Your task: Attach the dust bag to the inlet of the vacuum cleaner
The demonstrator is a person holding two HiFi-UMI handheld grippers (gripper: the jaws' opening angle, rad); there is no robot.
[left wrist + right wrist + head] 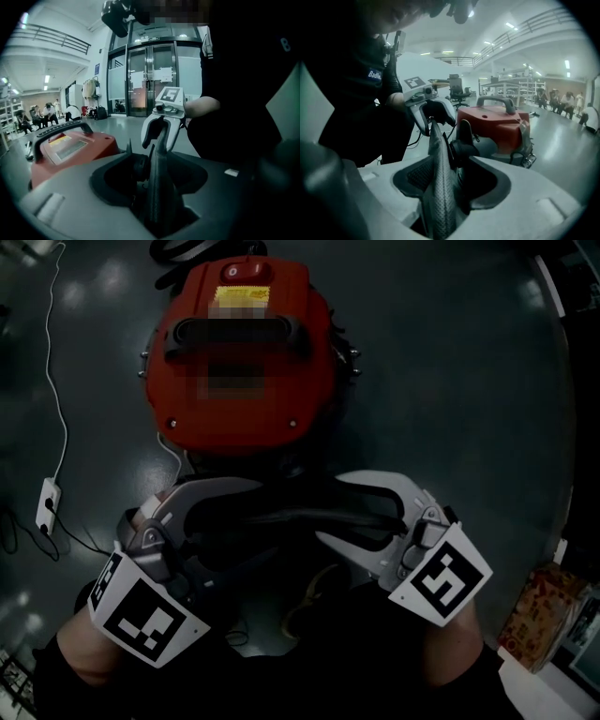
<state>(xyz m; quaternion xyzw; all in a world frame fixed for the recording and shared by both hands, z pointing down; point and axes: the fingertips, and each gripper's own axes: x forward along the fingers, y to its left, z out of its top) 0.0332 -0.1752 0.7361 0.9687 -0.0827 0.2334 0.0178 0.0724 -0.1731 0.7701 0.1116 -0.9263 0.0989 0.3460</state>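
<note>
Left hand-held gripper (157, 161) and right hand-held gripper (445, 164) both gaping, not pinching mesh dust bag (438, 197) edge standing between jaws. Stretches from one to other, just beside black inlet (461, 147) of red vacuum cleaner (244, 362) on floor (469, 381).

Black short-sleeve top (351, 108) — left gripper (251, 507), right gripper (333, 507) pale grey, black-and-white marker cubes (141, 610).

Industrial hall: mezzanine railing (525, 38), shelving (519, 85).
</note>
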